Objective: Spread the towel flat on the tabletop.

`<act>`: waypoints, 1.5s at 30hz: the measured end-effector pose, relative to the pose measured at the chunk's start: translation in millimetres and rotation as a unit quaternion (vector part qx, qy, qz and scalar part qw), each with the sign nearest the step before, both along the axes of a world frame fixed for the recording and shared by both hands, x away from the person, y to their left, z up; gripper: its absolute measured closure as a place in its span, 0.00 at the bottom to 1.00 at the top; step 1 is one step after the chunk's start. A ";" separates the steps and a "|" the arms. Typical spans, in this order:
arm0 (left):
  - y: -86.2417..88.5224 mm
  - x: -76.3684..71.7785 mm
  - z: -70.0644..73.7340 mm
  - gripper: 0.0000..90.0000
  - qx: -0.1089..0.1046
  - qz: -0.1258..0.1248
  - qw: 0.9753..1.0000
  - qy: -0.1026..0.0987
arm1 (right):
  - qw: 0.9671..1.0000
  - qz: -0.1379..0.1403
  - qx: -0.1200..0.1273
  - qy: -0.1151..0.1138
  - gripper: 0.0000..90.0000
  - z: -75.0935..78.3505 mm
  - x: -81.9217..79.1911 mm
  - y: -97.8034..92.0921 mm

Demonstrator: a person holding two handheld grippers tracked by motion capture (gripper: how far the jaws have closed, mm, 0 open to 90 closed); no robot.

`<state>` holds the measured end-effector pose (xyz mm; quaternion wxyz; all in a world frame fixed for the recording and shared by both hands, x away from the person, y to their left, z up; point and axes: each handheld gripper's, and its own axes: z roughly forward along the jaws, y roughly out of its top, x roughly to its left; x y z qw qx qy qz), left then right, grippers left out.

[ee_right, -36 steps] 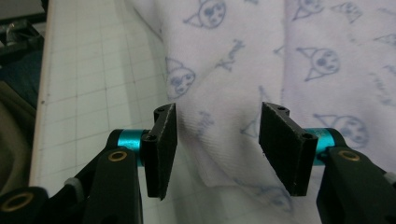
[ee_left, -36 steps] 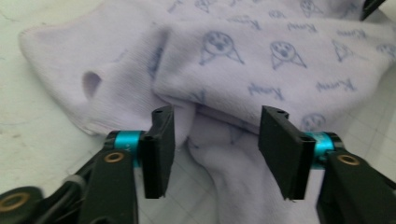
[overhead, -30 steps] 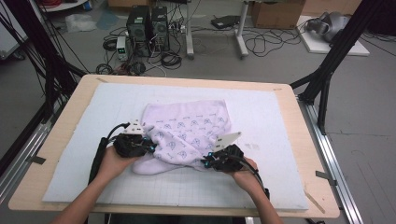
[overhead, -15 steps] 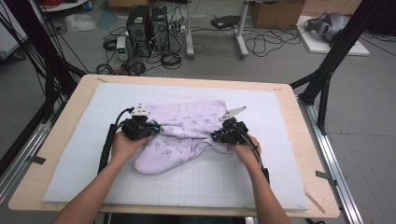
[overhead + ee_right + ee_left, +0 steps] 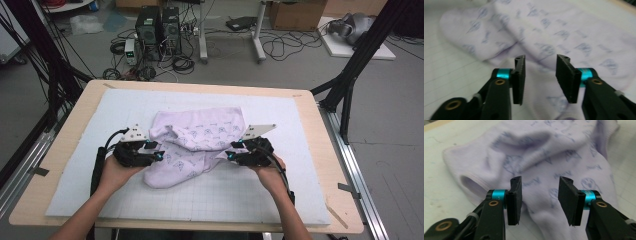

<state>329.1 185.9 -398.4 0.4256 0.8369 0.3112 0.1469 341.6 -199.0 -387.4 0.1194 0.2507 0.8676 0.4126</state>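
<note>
Both grippers, left gripper (image 5: pixel 159 151) and right gripper (image 5: pixel 228 150), sit with jaws apart, flanking the lilac shirt (image 5: pixel 195 142) crumpled mid-mat (image 5: pixel 280 190). Looks like mid-fold; next, pinch fresh edges.

Both forearms are bare, no sleeves. The left gripper (image 5: pixel 150 152) and right gripper (image 5: pixel 235 151) are black, with teal collars, brass rivets, grey triangular top plates and trailing black cables.

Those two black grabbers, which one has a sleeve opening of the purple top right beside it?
The left gripper: a sleeve opening of the lilac garment gapes beside its fingers. The right gripper faces plain printed cloth.
</note>
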 end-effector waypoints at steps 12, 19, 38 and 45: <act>-28.5 -3.6 -34.7 0.90 0.057 -0.045 0.997 0.029 | 0.999 0.007 -0.039 0.017 0.86 -41.0 4.1 35.3; -2.0 -11.1 -14.8 0.94 0.000 -0.025 0.999 0.021 | 1.000 0.027 -0.005 0.016 0.97 -27.7 -7.8 11.9; 2.3 7.6 -7.7 0.94 -0.009 0.020 1.000 0.012 | 0.998 -0.058 -0.005 0.019 0.97 -15.9 1.5 -65.7; -2.7 25.3 -13.6 0.85 -0.011 0.042 0.999 0.028 | 0.996 -0.077 -0.007 0.039 0.89 -23.5 27.4 -57.6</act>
